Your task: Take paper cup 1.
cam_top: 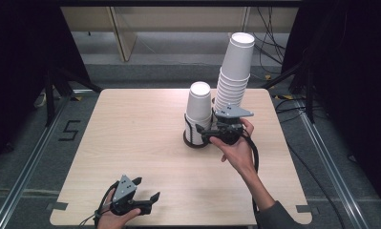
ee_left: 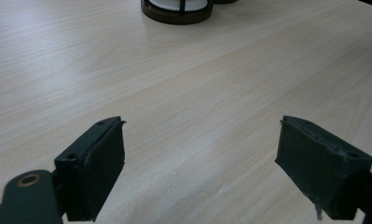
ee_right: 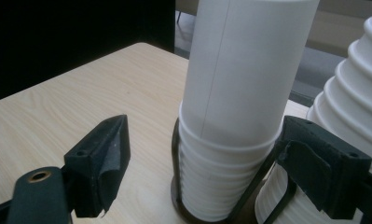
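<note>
A short stack of white paper cups (cam_top: 199, 106) stands in a dark ringed holder (cam_top: 195, 142) at the table's middle right. Just right of it a taller stack of white cups (cam_top: 234, 71) leans slightly. My right gripper (cam_top: 203, 130) is held level against the front of the holder, jaws apart. In the right gripper view the stack in the holder (ee_right: 239, 93) stands just ahead between the open jaws of the right gripper (ee_right: 205, 122), untouched by the pads; the tall stack (ee_right: 356, 107) is at the right. My left gripper (cam_top: 147, 187) rests near the front edge, open and empty (ee_left: 202, 122).
The light wooden table (cam_top: 131, 129) has bare room across its left half. Black curtains and metal floor rails flank it. A cable trails from the right gripper along the forearm (cam_top: 255, 157). The holder's base (ee_left: 176, 11) shows at the far top of the left gripper view.
</note>
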The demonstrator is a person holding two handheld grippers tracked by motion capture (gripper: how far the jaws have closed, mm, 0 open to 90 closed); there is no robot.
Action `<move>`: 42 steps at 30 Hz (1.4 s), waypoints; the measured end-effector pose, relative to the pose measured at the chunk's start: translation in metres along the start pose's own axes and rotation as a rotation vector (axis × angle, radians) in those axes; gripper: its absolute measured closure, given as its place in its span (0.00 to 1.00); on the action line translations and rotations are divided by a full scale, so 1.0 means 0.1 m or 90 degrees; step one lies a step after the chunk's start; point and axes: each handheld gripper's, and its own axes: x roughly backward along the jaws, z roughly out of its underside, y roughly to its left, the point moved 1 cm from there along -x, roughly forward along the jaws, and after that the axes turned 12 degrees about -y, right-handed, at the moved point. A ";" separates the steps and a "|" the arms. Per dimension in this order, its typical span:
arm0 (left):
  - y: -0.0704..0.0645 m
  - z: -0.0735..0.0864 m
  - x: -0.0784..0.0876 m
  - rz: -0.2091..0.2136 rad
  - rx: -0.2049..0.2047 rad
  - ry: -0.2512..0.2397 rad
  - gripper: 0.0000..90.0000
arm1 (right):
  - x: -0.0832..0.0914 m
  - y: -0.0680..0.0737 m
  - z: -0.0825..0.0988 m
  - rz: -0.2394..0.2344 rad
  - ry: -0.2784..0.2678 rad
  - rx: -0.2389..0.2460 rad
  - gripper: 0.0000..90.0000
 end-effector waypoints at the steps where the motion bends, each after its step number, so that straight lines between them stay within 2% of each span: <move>1: 0.00 0.00 0.00 0.003 0.001 -0.003 0.16 | -0.02 -0.01 -0.03 0.000 0.002 -0.003 0.20; 3: 0.00 0.00 0.00 0.001 0.002 -0.002 0.16 | -0.06 -0.03 -0.07 0.012 0.000 -0.003 0.20; 7: 0.00 0.00 -0.01 0.000 0.007 -0.005 0.16 | -0.13 -0.07 -0.15 0.017 0.002 -0.013 0.22; 9: -0.01 0.00 -0.01 0.001 0.009 -0.006 0.16 | -0.14 -0.07 -0.17 0.015 0.002 -0.008 0.23; 12: -0.01 0.00 -0.01 0.004 0.009 -0.008 0.16 | -0.21 -0.08 -0.24 0.034 0.012 -0.018 0.22; 13: -0.01 0.00 -0.01 0.001 0.008 -0.007 0.16 | -0.23 -0.09 -0.25 0.038 0.008 -0.010 0.22; 19: 0.00 0.00 -0.01 0.004 0.007 -0.006 0.16 | -0.37 -0.09 -0.32 0.067 0.009 -0.027 0.21; 20: 0.00 0.00 -0.01 0.004 0.006 -0.006 0.16 | -0.38 -0.10 -0.33 0.072 0.007 -0.017 0.21; 21: 0.00 0.00 -0.01 0.004 0.003 -0.004 0.16 | -0.41 -0.11 -0.33 0.066 0.003 -0.019 0.21; 22: 0.00 0.00 -0.01 0.006 0.003 -0.005 0.16 | -0.42 -0.09 -0.33 0.074 0.009 -0.032 0.21; 23: 0.00 0.00 -0.01 0.006 0.003 -0.005 0.16 | -0.42 -0.09 -0.33 0.074 0.009 -0.032 0.21; 24: 0.00 -0.01 -0.01 0.005 0.005 -0.006 0.16 | -0.48 -0.09 -0.34 0.083 0.012 -0.016 0.20; 25: 0.00 -0.01 -0.01 0.005 0.005 -0.006 0.16 | -0.50 -0.08 -0.34 0.085 0.010 -0.029 0.19; 28: 0.00 0.00 0.00 0.005 0.004 -0.004 0.16 | -0.54 -0.09 -0.35 0.095 0.008 -0.028 0.18; 30: 0.00 -0.01 -0.01 0.006 0.006 -0.007 0.16 | -0.60 -0.09 -0.37 0.115 0.018 -0.021 0.18; 32: 0.00 -0.01 -0.01 0.006 0.006 -0.007 0.16 | -0.64 -0.08 -0.37 0.122 0.018 -0.033 0.18; 42: -0.01 -0.01 -0.01 0.010 0.006 -0.009 0.16 | -0.77 -0.09 -0.35 0.134 0.026 -0.050 0.19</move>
